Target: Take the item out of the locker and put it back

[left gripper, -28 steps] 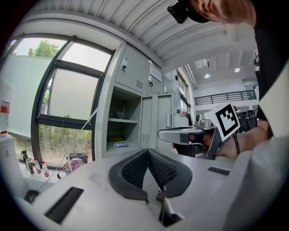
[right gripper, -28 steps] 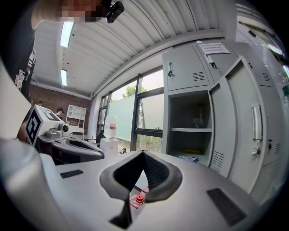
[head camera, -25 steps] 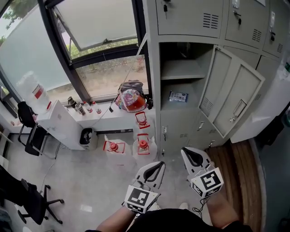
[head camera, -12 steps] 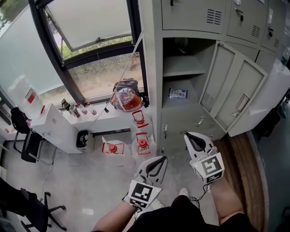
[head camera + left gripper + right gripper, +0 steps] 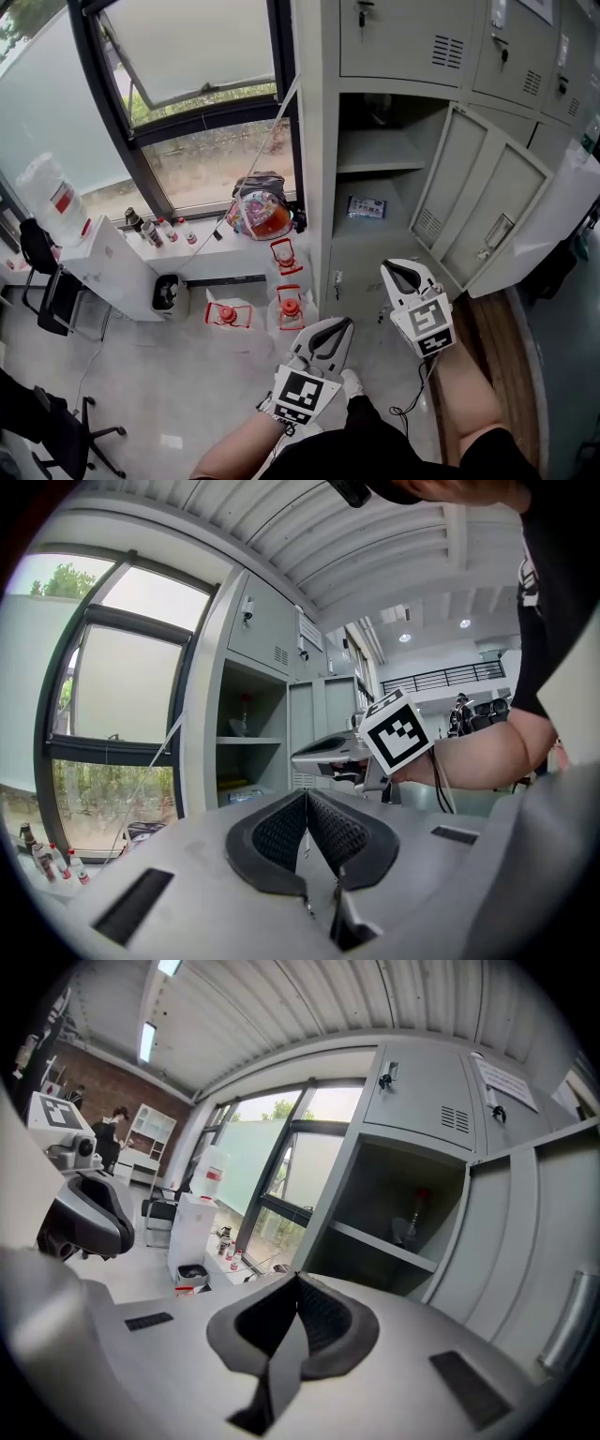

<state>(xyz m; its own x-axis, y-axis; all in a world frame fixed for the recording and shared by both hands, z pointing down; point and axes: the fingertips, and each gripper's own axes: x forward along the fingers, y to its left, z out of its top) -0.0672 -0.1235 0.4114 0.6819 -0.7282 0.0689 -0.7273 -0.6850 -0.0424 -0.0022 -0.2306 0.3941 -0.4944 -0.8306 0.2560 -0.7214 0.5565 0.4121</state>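
The grey locker [image 5: 319, 178] stands open, its door [image 5: 487, 202] swung out to the right. A small blue packet [image 5: 367, 207] lies on the lower shelf, and also shows in the left gripper view [image 5: 243, 794]. A dark object with a red top [image 5: 413, 1220] sits at the back of the upper compartment. My left gripper [image 5: 335, 331] is shut and empty, low in front of the locker. My right gripper [image 5: 401, 275] is also shut and empty, to the right and a little nearer the locker, below the packet's shelf. Both gripper views show the pads meeting with nothing between them, left [image 5: 307, 796] and right [image 5: 297, 1279].
Water jugs with red caps [image 5: 286, 307] stand on the floor left of the locker base. A bag [image 5: 260, 208] and small bottles [image 5: 155, 230] sit on the window sill. A white cabinet [image 5: 112, 267] and office chairs [image 5: 52, 281] are further left. A wooden strip [image 5: 492, 328] runs at right.
Both grippers have come up and forward toward the locker, the right one more. The view has shifted slightly as the person steps closer. Jaws stay shut.
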